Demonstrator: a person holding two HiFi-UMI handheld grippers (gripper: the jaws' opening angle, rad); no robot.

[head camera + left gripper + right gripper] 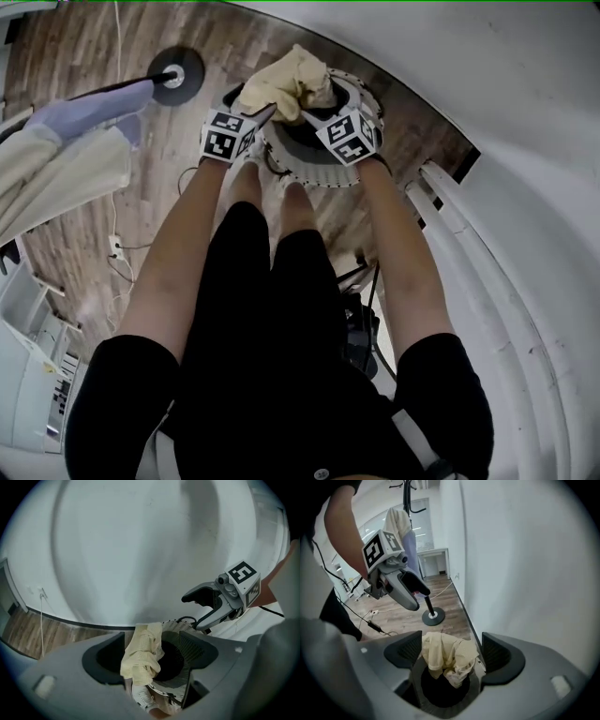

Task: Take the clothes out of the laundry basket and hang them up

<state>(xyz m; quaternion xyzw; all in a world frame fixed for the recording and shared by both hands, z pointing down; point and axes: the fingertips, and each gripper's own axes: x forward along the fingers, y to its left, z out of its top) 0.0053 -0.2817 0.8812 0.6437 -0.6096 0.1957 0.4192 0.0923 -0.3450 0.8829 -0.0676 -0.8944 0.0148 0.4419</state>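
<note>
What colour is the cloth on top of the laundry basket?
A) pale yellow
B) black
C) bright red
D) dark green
A: the cloth bunched on top of the laundry basket is pale yellow, and it looks that colour in all three views.

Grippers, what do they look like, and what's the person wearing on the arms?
Both the left gripper and the right gripper have grey bodies, dark textured tongs, and a white cube with black square markers. The person wears black short sleeves, and the forearms are bare.
</note>
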